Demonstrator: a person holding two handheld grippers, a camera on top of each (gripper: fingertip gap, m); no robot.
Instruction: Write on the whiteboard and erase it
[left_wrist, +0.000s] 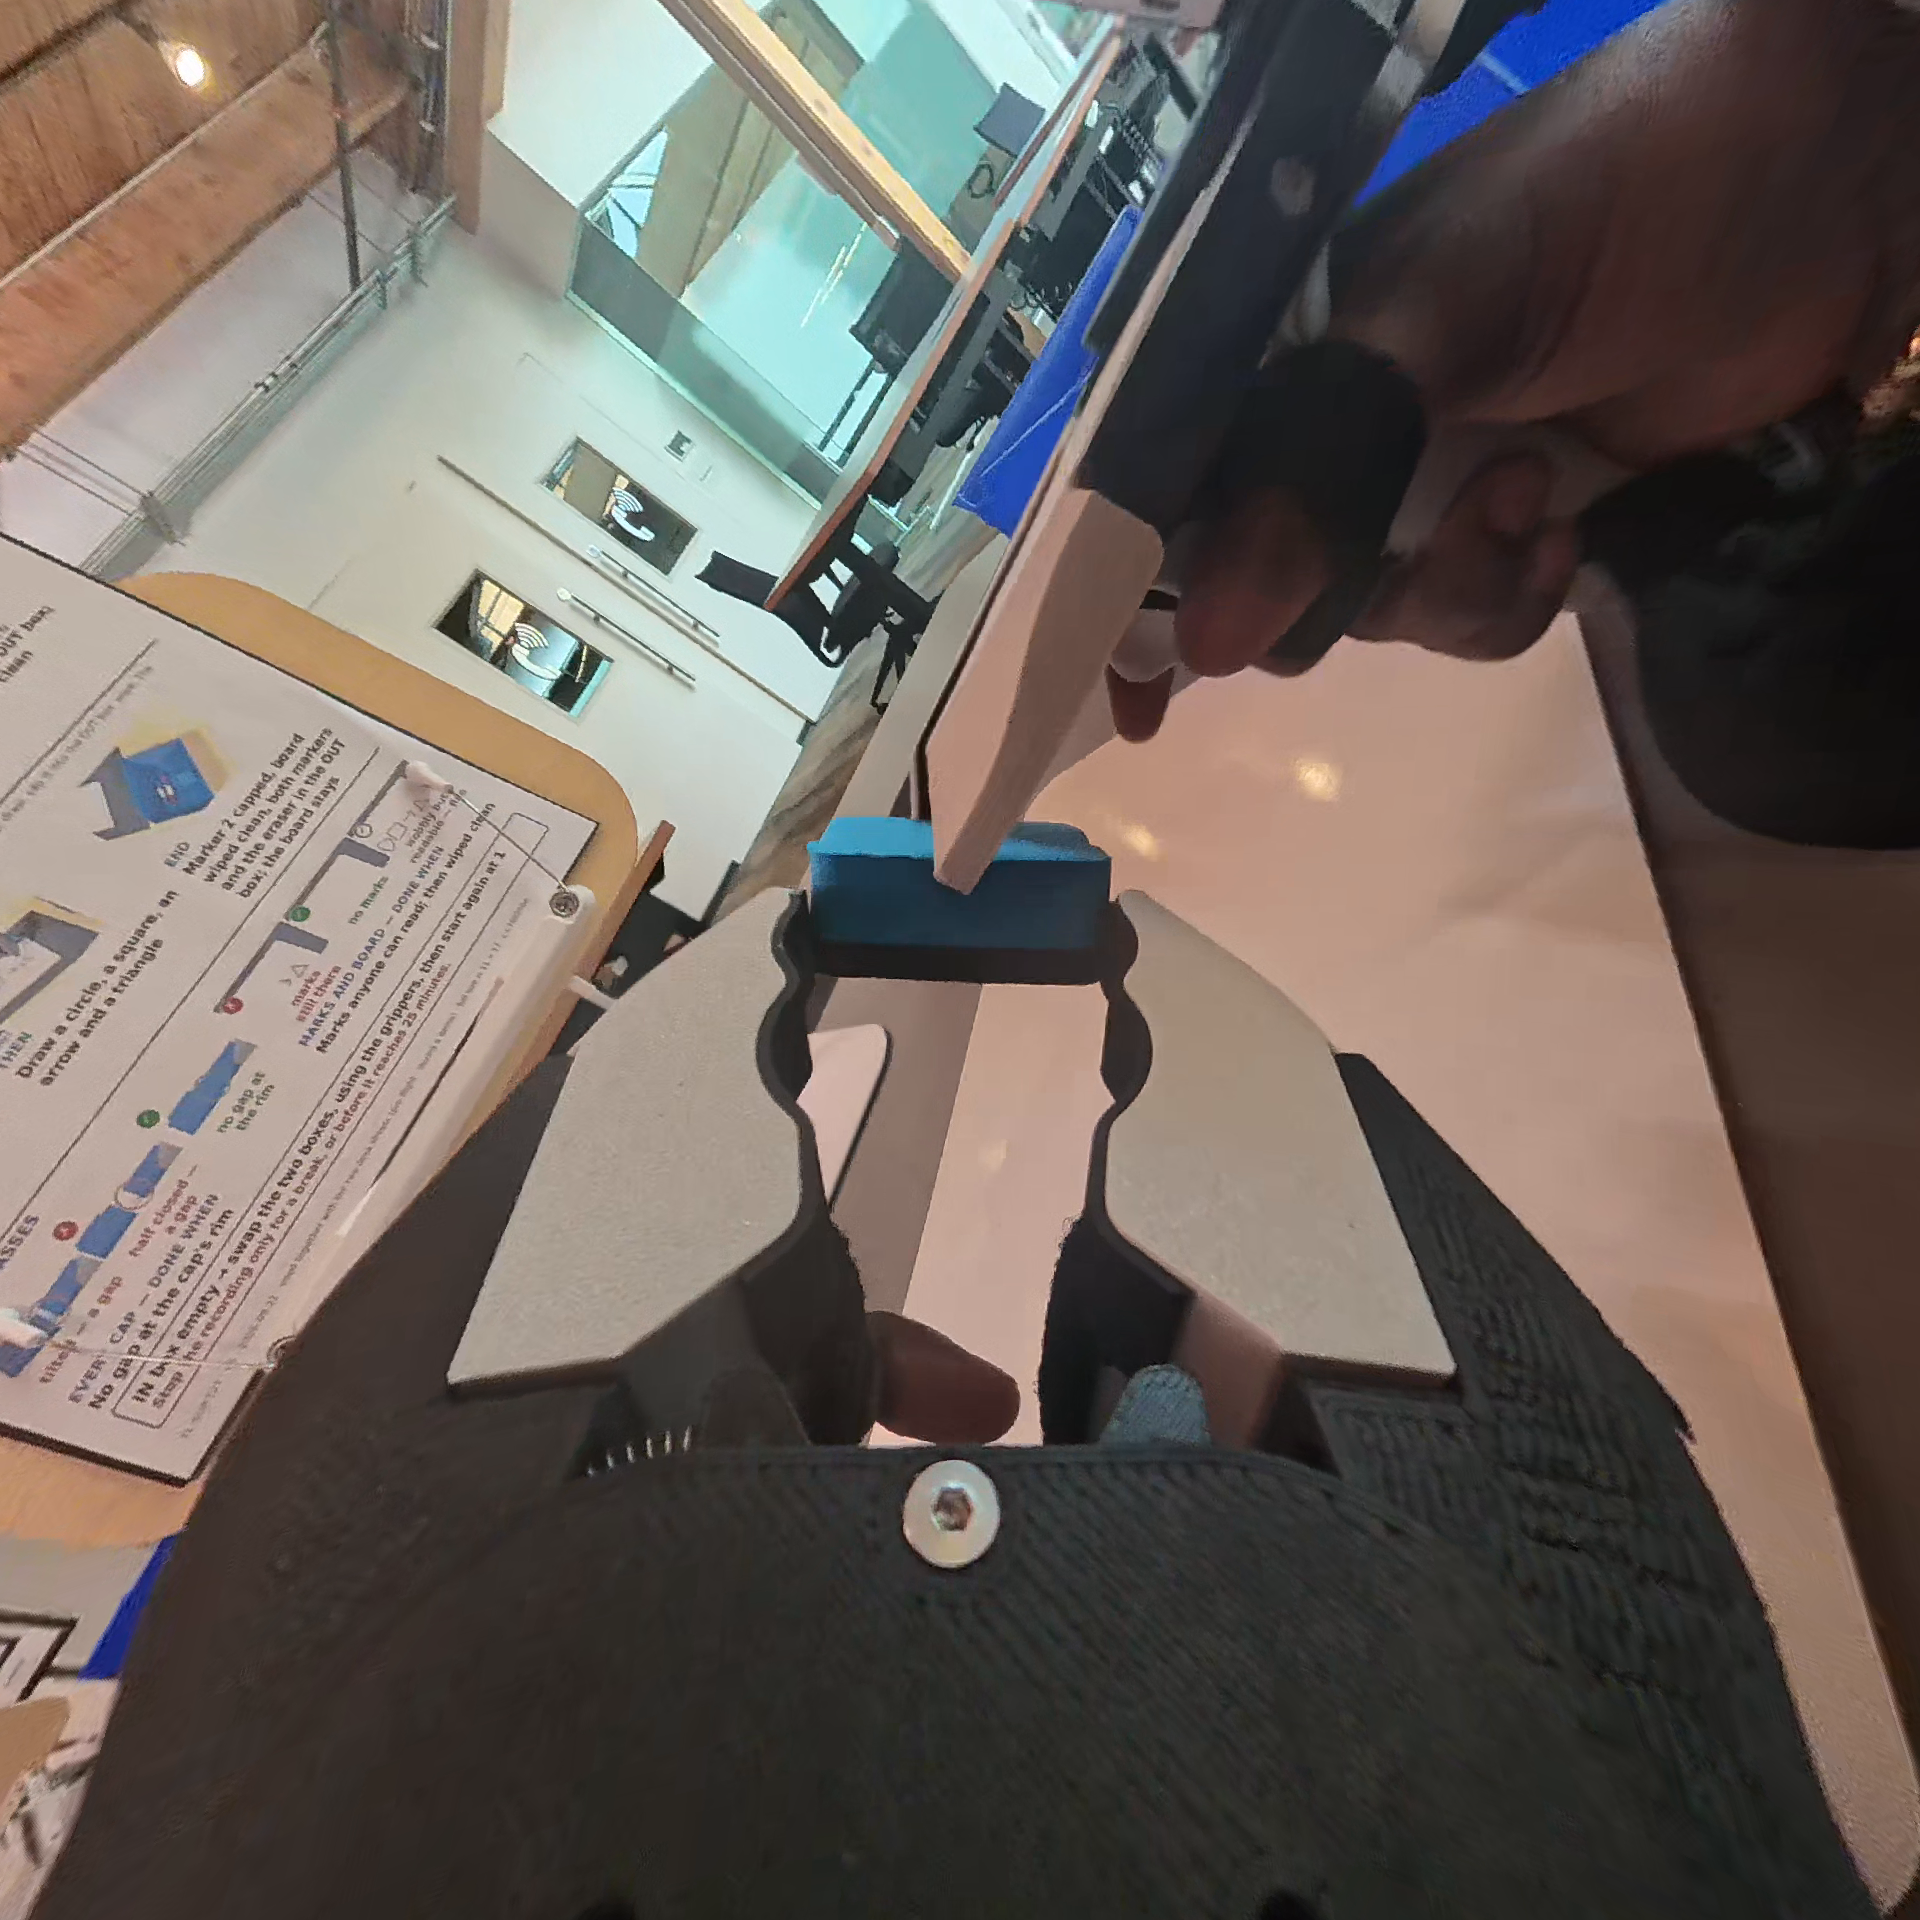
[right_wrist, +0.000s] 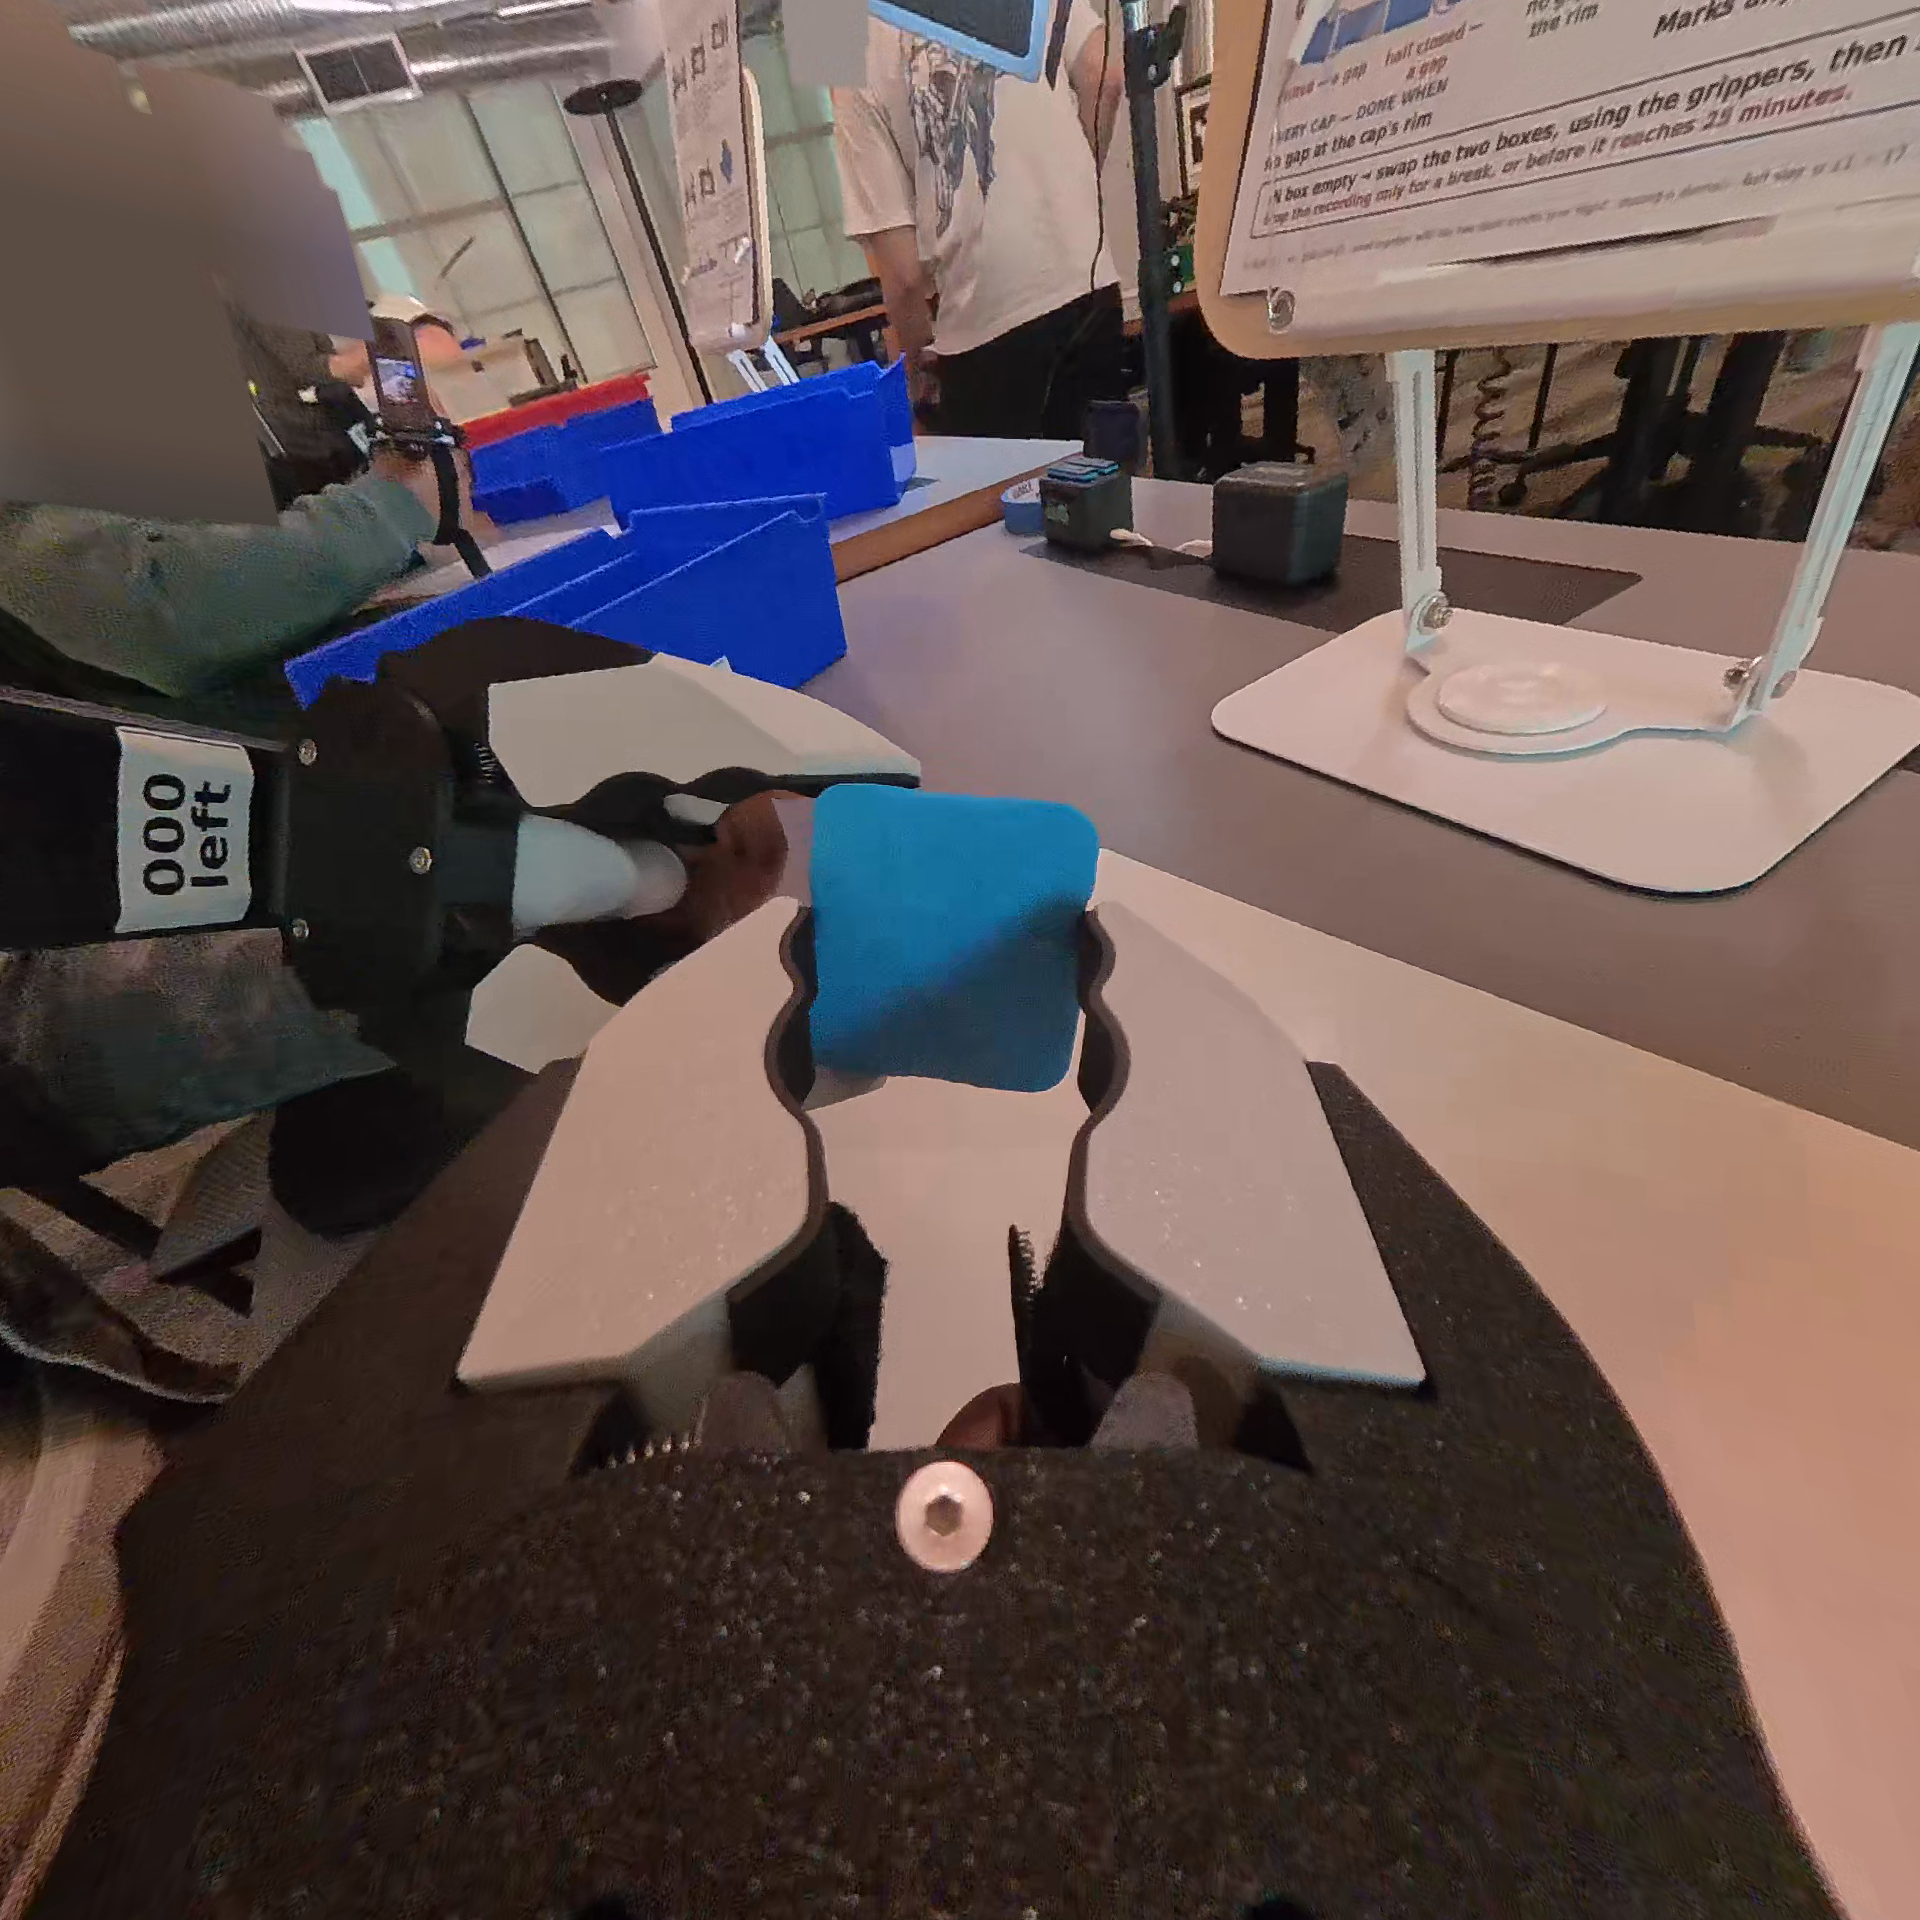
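Grey desk (right_wrist: 1039, 675) carries the whiteboard (right_wrist: 1507, 1195), which lies flat with its near part bare. Blue bins (right_wrist: 727, 592) sit at the far left of the desk and a white sheet stand (right_wrist: 1558, 769) at the far right. The right claw (right_wrist: 945, 935) is narrowed on the blue eraser (right_wrist: 935, 935), its wavy pads touching two sides. The left claw (left_wrist: 956, 935) comes from the left and is also closed on the eraser (left_wrist: 956, 899) at its tips. A right claw finger (left_wrist: 1039, 686) crosses the eraser front. The eraser is held above the whiteboard between both claws.
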